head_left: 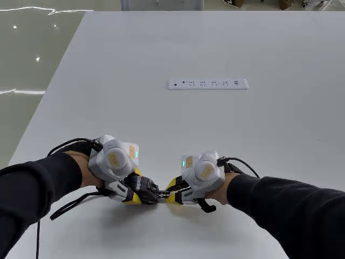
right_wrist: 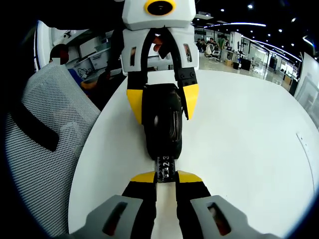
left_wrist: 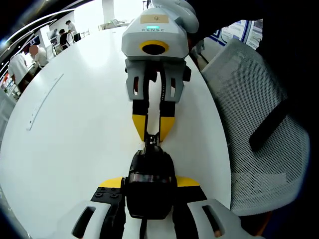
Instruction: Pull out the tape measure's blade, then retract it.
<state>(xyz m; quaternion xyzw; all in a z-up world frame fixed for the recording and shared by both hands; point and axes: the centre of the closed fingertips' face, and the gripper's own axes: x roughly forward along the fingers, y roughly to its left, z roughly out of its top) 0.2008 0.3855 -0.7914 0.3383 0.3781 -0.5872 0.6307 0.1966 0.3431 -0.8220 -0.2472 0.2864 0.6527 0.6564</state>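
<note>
A black tape measure (head_left: 144,187) rests low over the white table (head_left: 188,48) near its front edge. My left gripper (head_left: 139,186) is shut on its case (left_wrist: 149,186), one yellow-tipped finger on each side. Only a short piece of blade (right_wrist: 165,168) is out, with the digits 1, 2 and 3 showing. My right gripper (head_left: 172,191) faces the left one, shut on that blade end (left_wrist: 152,141), close to the case (right_wrist: 162,122). In the right gripper view its own tips (right_wrist: 166,178) pinch the blade from both sides.
A white power strip (head_left: 208,83) lies flat mid-table, well beyond both grippers. A grey mesh chair (left_wrist: 259,124) stands off the table's near edge behind the hands. Black cables trail from the left gripper (head_left: 70,202). People stand far off in the room (left_wrist: 35,52).
</note>
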